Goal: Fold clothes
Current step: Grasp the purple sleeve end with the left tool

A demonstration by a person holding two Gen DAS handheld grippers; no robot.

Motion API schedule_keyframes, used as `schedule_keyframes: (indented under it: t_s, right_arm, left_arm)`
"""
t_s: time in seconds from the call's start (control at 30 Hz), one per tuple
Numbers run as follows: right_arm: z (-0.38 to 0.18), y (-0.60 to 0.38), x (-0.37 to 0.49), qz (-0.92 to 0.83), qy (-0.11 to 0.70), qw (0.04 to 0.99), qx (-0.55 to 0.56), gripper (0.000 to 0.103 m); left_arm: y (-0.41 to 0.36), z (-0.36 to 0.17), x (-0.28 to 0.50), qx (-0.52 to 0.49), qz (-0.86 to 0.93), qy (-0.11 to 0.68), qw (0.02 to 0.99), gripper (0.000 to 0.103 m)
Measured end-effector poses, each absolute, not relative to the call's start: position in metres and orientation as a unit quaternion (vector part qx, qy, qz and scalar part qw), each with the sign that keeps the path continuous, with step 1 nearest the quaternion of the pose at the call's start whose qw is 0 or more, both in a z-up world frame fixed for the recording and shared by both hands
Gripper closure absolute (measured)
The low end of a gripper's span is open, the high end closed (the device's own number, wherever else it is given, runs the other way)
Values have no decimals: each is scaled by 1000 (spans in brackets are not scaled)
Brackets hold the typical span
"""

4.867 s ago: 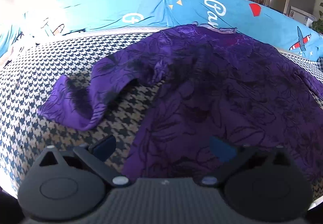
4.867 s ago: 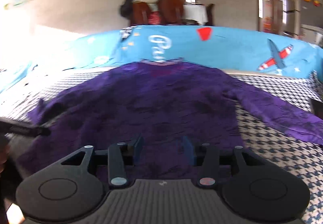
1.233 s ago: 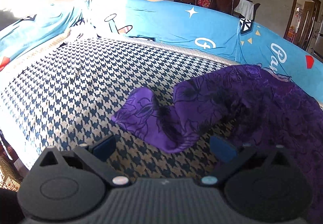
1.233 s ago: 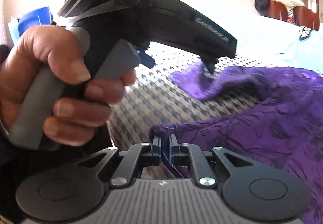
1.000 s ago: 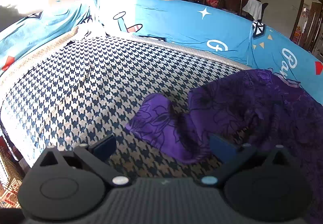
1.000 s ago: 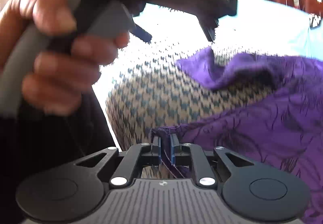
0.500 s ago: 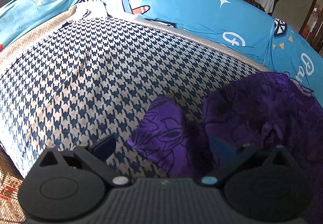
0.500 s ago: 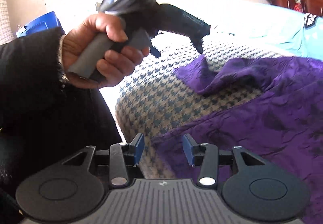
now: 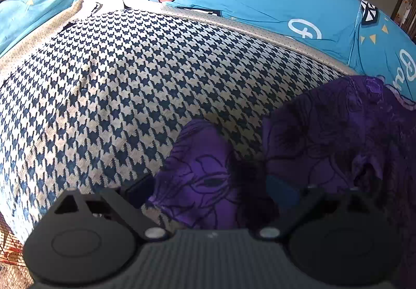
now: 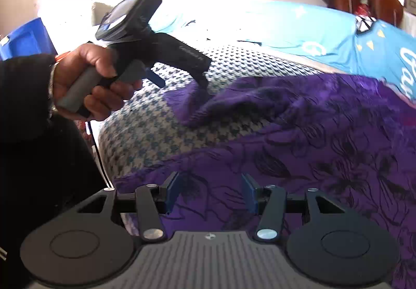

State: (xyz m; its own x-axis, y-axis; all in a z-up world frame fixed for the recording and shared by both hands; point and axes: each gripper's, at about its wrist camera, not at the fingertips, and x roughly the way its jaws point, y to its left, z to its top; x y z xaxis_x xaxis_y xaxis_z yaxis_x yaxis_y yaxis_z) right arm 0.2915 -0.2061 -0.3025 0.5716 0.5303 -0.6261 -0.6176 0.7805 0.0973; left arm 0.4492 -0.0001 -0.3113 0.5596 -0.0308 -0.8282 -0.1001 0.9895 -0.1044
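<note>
Left gripper (image 9: 208, 188), jaws wide around the purple floral garment's sleeve (image 9: 202, 169); right gripper (image 10: 209, 192) wide too. Best pinch the cuff squarely before folding inward.

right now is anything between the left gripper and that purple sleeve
Nothing visible. The left gripper is open, and the sleeve of the purple garment already lies between its fingers on the houndstooth cover.

Left tool (image 9: 208, 190) and right tool (image 10: 209, 191) — both agape
</note>
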Motion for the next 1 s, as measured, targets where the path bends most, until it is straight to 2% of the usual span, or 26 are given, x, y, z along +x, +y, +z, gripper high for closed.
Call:
schedule_keyframes:
  t_s: [0.13,0.2,0.27,0.33,0.37,0.43,0.47,0.67,0.87,1.0]
  right_arm:
    - [-310,-211,297,317,337,886,-41,52]
    - [-309,-210,297,318,331,887,-46,52]
    - [-309,-211,298,319,327,889,-45,52]
    - [-309,-210,301,317,324,890,-42,52]
    - [-309,-210,302,316,323,891,-41,52]
    - [-309,-210,303,312,320,894,-42,52]
    - [-309,-210,304,310,319,895,-43,52]
    - [-309,-214,310,295,317,901,-30,52]
    - [-309,-220,315,280,314,907,-18,52]
    - [-310,-224,319,269,314,910,-10,52]
  left_arm:
    - [-8,-321,458,-55,25,485,872,31]
    - [-13,-324,461,-46,26,485,873,32]
    - [-19,-325,463,-33,24,484,874,49]
    - [-24,-327,463,-20,26,484,875,60]
    - [-27,-326,463,-14,27,480,877,71]
    - [-30,-324,462,-5,30,470,882,85]
    - [-31,-323,462,-1,32,465,885,89]
    - [-37,-315,460,37,62,434,898,93]
    - [-35,-283,469,106,152,323,928,93]
    - [-18,-270,496,103,194,302,928,93]
